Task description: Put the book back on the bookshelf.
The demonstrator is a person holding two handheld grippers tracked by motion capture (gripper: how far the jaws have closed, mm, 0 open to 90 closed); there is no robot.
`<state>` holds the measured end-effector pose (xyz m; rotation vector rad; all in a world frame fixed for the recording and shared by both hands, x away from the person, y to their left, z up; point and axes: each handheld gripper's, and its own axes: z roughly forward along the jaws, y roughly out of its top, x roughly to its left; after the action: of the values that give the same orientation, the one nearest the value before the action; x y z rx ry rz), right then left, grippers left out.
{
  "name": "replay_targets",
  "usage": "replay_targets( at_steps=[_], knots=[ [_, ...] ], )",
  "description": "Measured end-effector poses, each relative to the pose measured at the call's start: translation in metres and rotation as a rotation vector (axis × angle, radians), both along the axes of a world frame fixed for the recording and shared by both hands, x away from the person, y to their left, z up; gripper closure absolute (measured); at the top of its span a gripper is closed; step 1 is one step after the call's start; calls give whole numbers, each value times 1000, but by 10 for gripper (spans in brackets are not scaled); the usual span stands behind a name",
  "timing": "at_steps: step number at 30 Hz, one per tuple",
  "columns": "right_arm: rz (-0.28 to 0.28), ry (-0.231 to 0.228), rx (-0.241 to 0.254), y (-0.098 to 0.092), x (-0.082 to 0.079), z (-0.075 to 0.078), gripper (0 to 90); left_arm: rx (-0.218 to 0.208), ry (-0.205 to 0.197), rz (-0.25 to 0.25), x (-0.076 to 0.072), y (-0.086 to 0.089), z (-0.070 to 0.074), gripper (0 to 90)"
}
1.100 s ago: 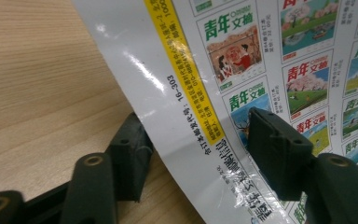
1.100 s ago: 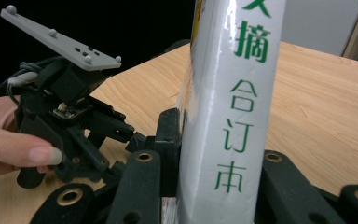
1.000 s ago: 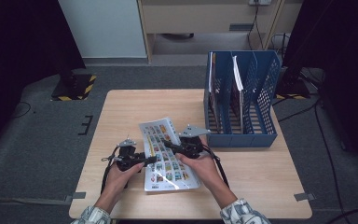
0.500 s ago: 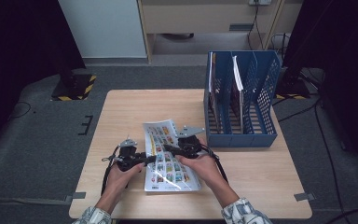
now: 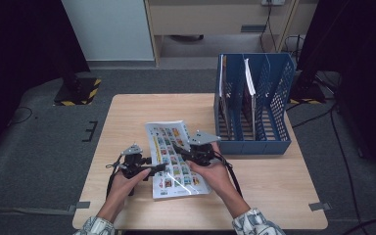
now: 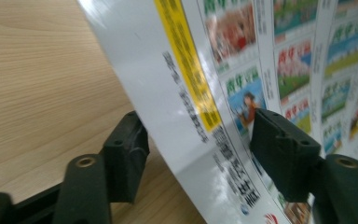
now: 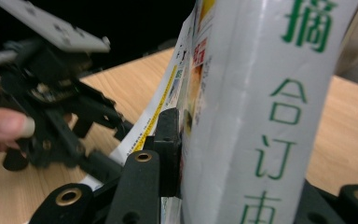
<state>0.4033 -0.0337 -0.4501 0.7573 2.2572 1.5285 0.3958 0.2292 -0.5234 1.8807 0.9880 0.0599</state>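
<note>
both grippers [image 5: 164,167] [image 5: 178,148] straddle the magazine [image 5: 176,159]; right one clamps it.

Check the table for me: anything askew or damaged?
Only the magazine: it lies skewed to the table edges and its right side is lifted, bowing the cover. The right gripper is clamped on its spine; the left gripper straddles the left edge, jaws just opened, not pressing. The blue file rack stands square. No visible tear.

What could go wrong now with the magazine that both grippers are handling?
The left gripper has just been opening, its jaws astride the magazine edge without pressing, so that side may drop and bend. The right gripper alone clamps the spine, so the magazine could sag or slip. The blue file rack stands close; a swing might strike it.
</note>
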Motion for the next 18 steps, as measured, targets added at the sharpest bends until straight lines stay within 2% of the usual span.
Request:
replay_targets(
  at_steps=[1,2,4,5,7,8,9,12,14,15,18],
  knots=[
    [0,-10,10,0,-1,1,720,6,8,-12,0,-2,-2,258],
    [9,-28,27,-1,-2,3,722,-5,9,-35,1,-4,-4,217],
    [17,-41,39,-1,-2,5,724,-22,11,-51,1,-6,-5,217],
    [21,-50,44,-1,-2,6,724,-24,5,-51,1,-6,-4,275],
    [25,-57,49,-1,-3,6,725,-15,-2,-48,1,-6,-3,318],
    [33,-64,53,0,-3,6,726,-11,15,-42,2,-3,1,347],
    [33,-64,53,0,-3,6,726,-11,15,-42,2,-3,1,379],
    [32,-65,72,-4,-2,4,730,-27,1,-28,1,0,8,481],
    [30,-62,74,-5,-2,4,731,-23,-11,-26,0,0,10,499],
    [29,-44,96,-9,0,4,731,-22,-19,-18,-2,0,12,527],
    [31,-36,97,-10,1,5,728,-22,-20,-11,-2,0,13,551]
  ],
)
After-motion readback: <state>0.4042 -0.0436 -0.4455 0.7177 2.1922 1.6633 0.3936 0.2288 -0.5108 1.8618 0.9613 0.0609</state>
